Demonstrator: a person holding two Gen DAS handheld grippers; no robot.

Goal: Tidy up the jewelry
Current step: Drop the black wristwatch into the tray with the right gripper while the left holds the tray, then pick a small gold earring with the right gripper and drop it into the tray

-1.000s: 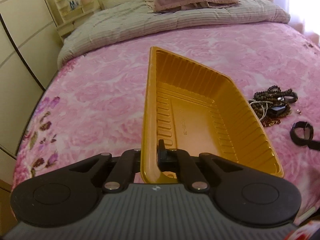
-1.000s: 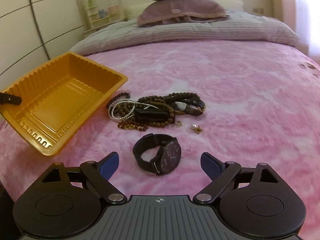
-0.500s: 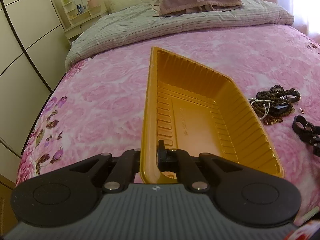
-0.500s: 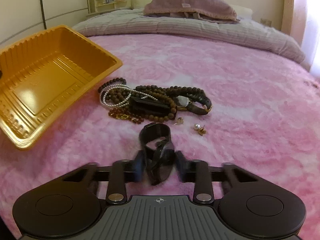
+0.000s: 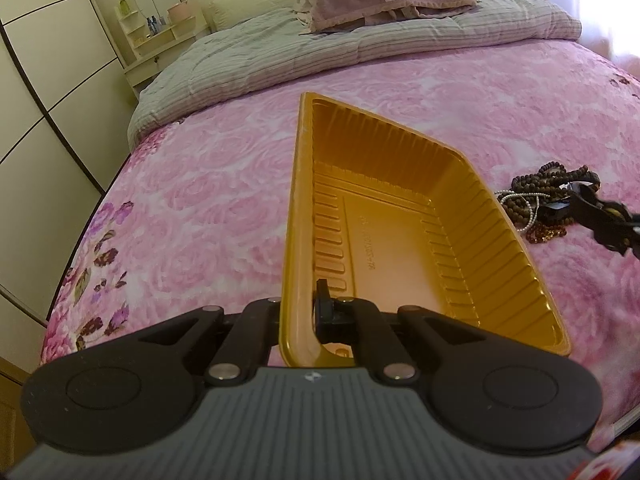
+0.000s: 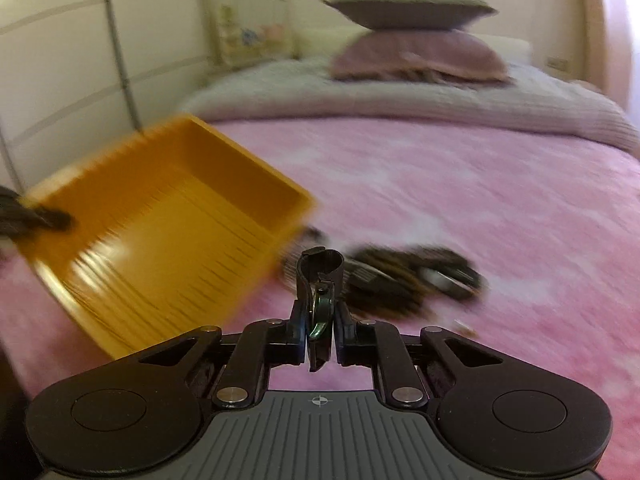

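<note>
Above the pink bed (image 6: 460, 200), the right hand-held gripper (image 6: 319, 330) has just closed on the black watch (image 6: 320, 280), lifting it; the left hand-held gripper (image 5: 298, 312) clamps the yellow tray (image 5: 460, 216) rim, ready to receive it.

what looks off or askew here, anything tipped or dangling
The orange tray sits tilted, its near corner pinched by the left claw. The black watch hangs edge-on in the right claw, whose jaws have just been closing on it. Nothing spilled.
</note>
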